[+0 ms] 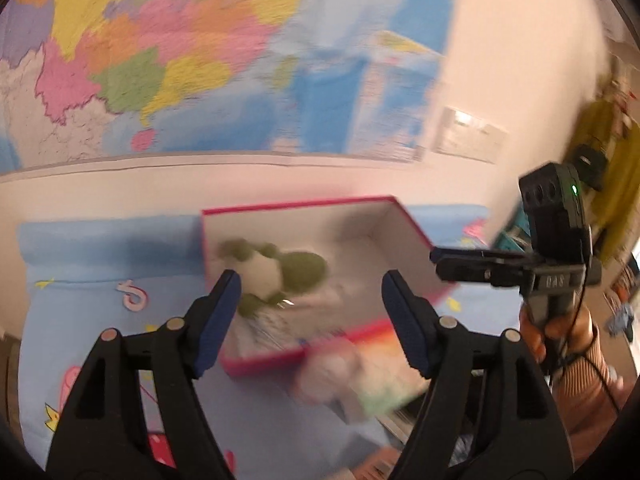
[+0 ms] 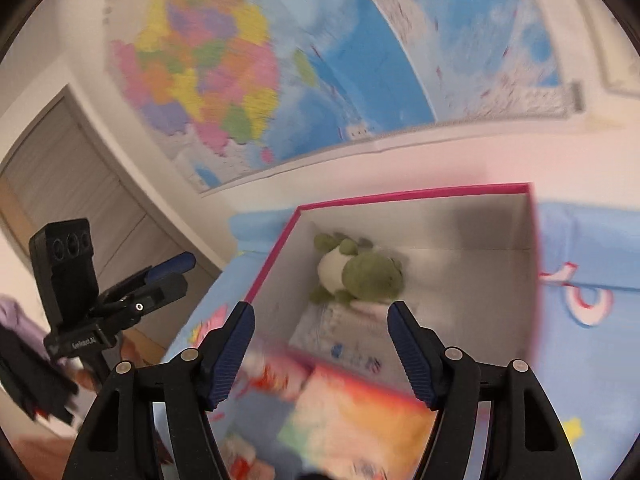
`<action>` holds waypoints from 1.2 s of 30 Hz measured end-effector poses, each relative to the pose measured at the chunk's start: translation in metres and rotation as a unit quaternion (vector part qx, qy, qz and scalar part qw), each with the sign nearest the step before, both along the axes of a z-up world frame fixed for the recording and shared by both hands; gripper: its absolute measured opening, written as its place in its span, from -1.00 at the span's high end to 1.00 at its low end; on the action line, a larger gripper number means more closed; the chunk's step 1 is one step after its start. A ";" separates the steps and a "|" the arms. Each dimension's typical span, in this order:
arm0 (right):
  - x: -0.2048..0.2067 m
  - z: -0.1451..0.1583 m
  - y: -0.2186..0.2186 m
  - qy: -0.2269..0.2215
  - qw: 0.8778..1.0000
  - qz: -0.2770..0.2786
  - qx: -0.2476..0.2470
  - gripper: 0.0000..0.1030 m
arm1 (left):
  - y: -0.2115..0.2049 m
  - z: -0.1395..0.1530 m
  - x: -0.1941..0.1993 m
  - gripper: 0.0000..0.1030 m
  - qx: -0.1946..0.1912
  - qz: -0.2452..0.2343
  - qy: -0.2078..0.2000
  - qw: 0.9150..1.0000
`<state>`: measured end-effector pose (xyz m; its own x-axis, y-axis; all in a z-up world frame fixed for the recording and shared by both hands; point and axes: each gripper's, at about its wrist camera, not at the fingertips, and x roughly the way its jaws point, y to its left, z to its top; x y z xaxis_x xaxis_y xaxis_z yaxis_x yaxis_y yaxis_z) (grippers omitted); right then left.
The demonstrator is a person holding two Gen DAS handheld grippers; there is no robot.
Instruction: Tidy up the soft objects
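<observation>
Bed with blue cartoon sheet carries a pink-rimmed open box, white inside; wall map behind, at 12 o'clock in both views. Inside the box, toward its back left, sits a green-and-white frog plush, resting on some printed paper or packaging, too blurred to read. Just outside the near box wall lies a second soft thing, whitish-pink with a green patch, heavily motion-blurred; can't say what it is. Frog plush looks light, squashy, non-slip fabric, not fragile; judged best pinched across the round body or head, limbs would flop. Left gripper: jaws wide, nothing between them; frog plush is at about 11 o'clock of the gap, just past the left fingertip, apart from it. Blurred soft thing sits at 6 o'clock below the gap, not gripped. Right gripper: jaws wide too, nothing held; frog at 12 o'clock beyond the tips, inside the box, apart. Left gripper also shows in the right view at 9 o'clock; right gripper in the left view at 3 o'clock, held in a hand.
</observation>
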<state>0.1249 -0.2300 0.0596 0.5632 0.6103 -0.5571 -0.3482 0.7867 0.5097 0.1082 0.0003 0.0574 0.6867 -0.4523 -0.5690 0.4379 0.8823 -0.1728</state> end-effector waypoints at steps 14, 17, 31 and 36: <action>-0.105 -0.051 -0.055 0.058 0.998 -0.031 -0.025 -0.44 | -0.069 -0.058 -0.074 -0.44 0.030 -0.106 0.066 0.992; -0.114 -0.069 -0.056 0.079 0.996 -0.028 -0.013 -0.44 | -0.083 -0.075 -0.079 -0.44 0.035 -0.120 0.094 0.988; -0.123 -0.089 -0.045 0.093 0.996 -0.014 0.005 -0.44 | -0.100 -0.107 -0.082 -0.44 0.034 -0.139 0.159 0.977; -0.129 -0.090 -0.054 0.092 0.995 -0.024 0.010 -0.44 | -0.103 -0.114 -0.078 -0.44 0.031 -0.141 0.169 0.975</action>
<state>-0.0045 -0.2836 -0.0299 0.4812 0.5970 -0.6419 -0.2101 0.7894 0.5768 0.0304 -0.1031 -0.0570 0.3094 -0.5534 -0.7733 0.5913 0.7488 -0.2993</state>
